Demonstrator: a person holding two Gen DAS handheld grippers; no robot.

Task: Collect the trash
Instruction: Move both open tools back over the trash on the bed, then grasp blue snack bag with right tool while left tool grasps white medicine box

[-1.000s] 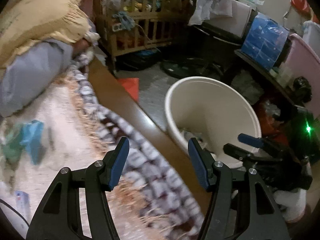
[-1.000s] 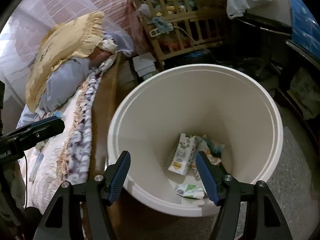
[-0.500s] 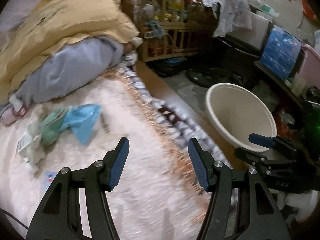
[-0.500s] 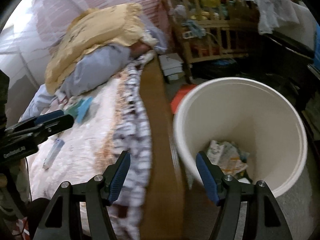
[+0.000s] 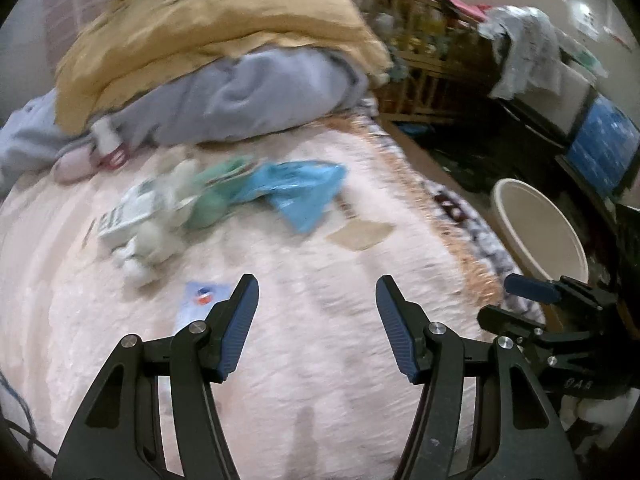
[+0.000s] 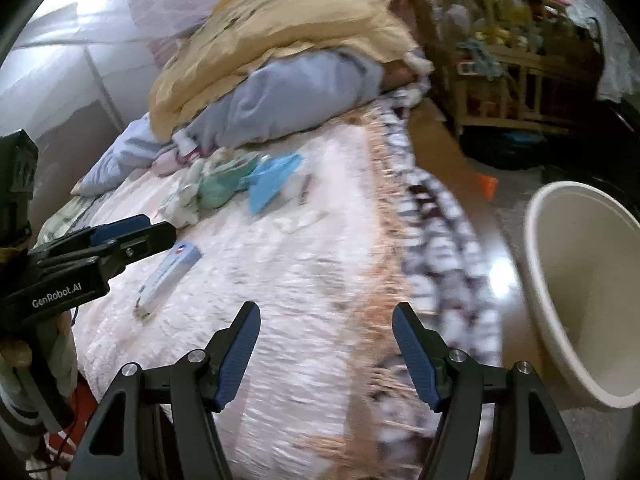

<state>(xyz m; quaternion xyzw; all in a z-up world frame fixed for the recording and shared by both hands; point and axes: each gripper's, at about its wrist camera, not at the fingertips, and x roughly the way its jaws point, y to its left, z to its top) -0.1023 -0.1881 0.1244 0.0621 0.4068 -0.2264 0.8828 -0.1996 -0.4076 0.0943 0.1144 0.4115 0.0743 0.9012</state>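
Trash lies on a pale pink bed cover (image 5: 320, 380): a blue plastic bag (image 5: 300, 192), a green wad (image 5: 212, 204), a white crumpled wrapper (image 5: 156, 236), a printed white carton (image 5: 124, 216), a tan paper square (image 5: 360, 236) and a small blue-white packet (image 5: 200, 296). The same bag (image 6: 272, 180) and packet (image 6: 168, 276) show in the right wrist view. My left gripper (image 5: 316, 320) is open and empty above the cover, near the packet. My right gripper (image 6: 326, 344) is open and empty over the bed's fringed edge. The cream bin (image 6: 560, 288) stands on the floor at right.
A yellow quilt (image 5: 208, 32) and grey pillow (image 5: 256, 96) pile at the bed's head. A wooden crib (image 6: 512, 60) full of clutter stands beyond. The bin's rim (image 5: 504, 216) and blue boxes (image 5: 600, 148) are right of the bed.
Both grippers have swung left, away from the bin and over the bed. The bin has slid to the right edge of both views, and the trash on the cover has come closer.
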